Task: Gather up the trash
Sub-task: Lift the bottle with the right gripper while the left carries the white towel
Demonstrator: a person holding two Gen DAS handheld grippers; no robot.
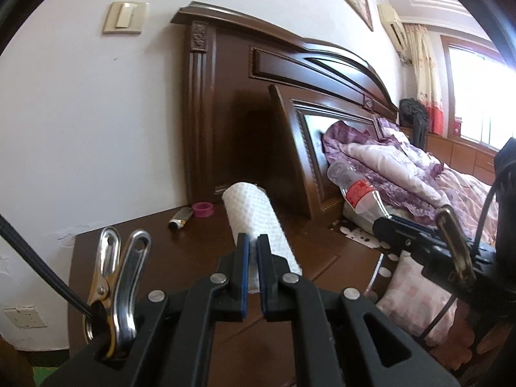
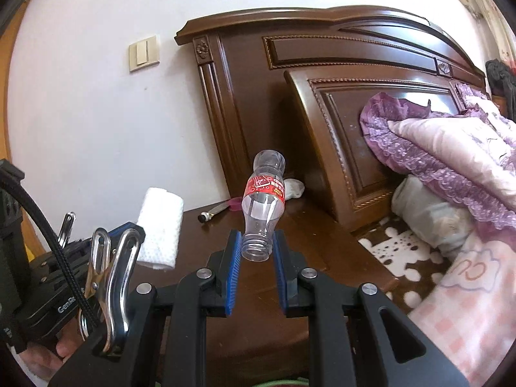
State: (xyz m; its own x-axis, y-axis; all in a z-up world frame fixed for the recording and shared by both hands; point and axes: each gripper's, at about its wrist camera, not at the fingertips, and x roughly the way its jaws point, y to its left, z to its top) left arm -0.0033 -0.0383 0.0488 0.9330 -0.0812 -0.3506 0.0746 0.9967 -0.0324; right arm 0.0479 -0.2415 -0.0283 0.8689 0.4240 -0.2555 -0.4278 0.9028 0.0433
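My left gripper (image 1: 253, 242) is shut on a rolled white paper towel (image 1: 258, 216), which sticks out forward above the dark wooden nightstand (image 1: 193, 242). The same towel (image 2: 159, 225) shows at the left of the right wrist view, held by the left gripper (image 2: 127, 229). My right gripper (image 2: 256, 242) is shut on the neck of an empty clear plastic bottle with a red label (image 2: 265, 193), its base pointing away. From the left wrist view the bottle (image 1: 354, 190) hangs at the right, in the right gripper (image 1: 387, 222).
A lighter (image 1: 180, 219) and a pink ring-shaped lid (image 1: 203, 209) lie at the back of the nightstand by the white wall. A crumpled white tissue (image 2: 295, 188) sits against the headboard (image 2: 338, 96). The bed with a purple quilt (image 2: 435, 148) and pillows lies to the right.
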